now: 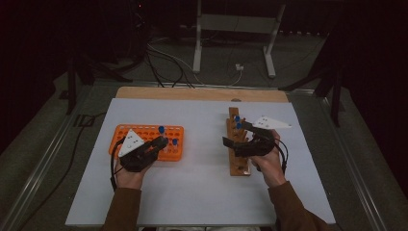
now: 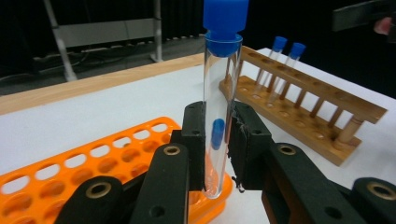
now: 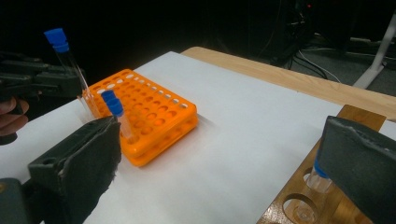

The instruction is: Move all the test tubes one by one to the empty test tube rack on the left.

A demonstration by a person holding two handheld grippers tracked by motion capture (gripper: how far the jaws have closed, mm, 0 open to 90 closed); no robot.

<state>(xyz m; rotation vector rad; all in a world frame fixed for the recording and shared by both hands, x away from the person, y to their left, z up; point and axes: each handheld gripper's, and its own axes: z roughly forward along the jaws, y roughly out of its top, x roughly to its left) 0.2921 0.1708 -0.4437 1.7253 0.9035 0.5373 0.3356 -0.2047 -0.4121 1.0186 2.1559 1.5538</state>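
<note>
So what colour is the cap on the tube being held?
Blue. The cap on the tube shows best in the left gripper view.

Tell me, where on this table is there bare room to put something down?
Free: the white sheet between the orange rack and the wooden rack, and the strip in front of both hands. Crowded: around each rack, where the left gripper holds a tube and the right gripper hovers.

Open white tabletop [image 1: 202, 159] between the orange rack [image 1: 146, 139] on the left and the wooden rack [image 1: 236, 144] on the right: free passage. Near strip also free. Capped tubes [image 1: 237, 121] stand upright at the wooden rack's far end; one tube [image 1: 161, 130] rises from the orange rack.
</note>
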